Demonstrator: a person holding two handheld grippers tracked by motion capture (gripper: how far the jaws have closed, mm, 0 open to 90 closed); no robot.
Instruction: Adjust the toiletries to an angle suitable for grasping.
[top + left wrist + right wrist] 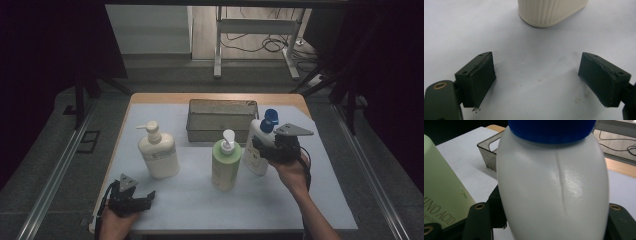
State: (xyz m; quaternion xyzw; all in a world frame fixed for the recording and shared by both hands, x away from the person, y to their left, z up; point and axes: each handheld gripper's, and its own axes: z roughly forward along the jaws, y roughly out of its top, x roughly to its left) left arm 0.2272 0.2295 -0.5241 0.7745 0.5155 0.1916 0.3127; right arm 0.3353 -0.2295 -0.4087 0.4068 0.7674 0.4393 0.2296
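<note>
Three bottles stand on the pale blue sheet covering the wooden table, before a dark mesh metal basket at upper centre. I have the right gripper straddling the white oval plastic bottle with the blue flip cap, right of centre; whether the pads press yet, I cannot tell. I should clamp squarely at mid-body, because its glossy sides look slippery. Left gripper rests wide open, empty, near the cream ribbed pump bottle. Green pump bottle reads "AMINO ACID", partly cut off.
</note>
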